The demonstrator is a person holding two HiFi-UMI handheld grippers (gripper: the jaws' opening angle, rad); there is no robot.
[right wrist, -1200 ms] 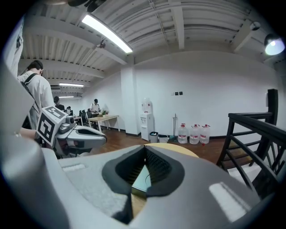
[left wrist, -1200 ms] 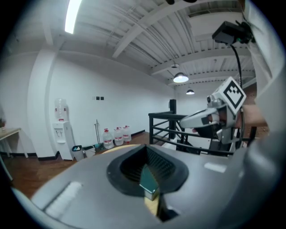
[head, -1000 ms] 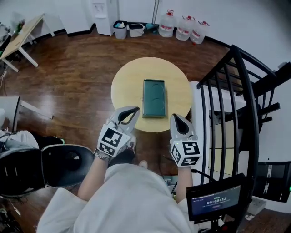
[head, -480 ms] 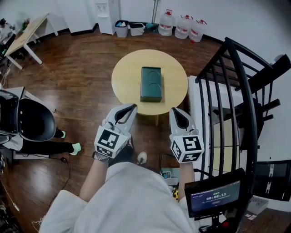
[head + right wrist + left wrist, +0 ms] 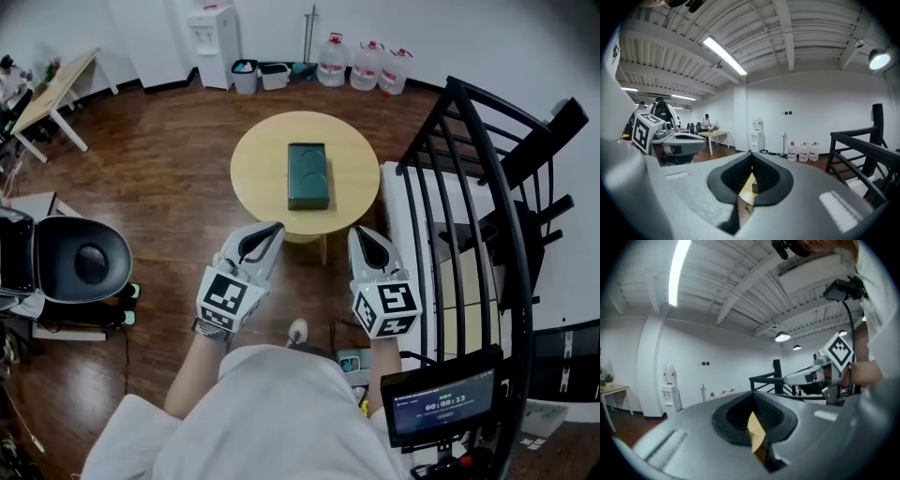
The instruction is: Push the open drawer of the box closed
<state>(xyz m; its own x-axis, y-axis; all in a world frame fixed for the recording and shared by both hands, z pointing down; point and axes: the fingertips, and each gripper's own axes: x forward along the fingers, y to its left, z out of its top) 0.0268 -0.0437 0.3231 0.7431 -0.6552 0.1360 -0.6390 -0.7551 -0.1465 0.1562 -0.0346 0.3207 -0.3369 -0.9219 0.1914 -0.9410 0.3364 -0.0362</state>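
Backing grey left gripper point(image 5: 271, 228) and grey right gripper point(image 5: 360, 234) off the round pale wooden table point(image 5: 258, 164), away from the dark green rectangular box point(image 5: 307, 174).

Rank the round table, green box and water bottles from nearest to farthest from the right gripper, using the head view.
1. Round table, its edge just ahead of the right gripper.
2. Green box, at the table's middle.
3. Water bottles, far beyond the table.

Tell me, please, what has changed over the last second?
The left gripper and right gripper drew back from the table, which now lies farther off. Nothing was gripped or let go. The box stays mid-table; both stay shut, empty.
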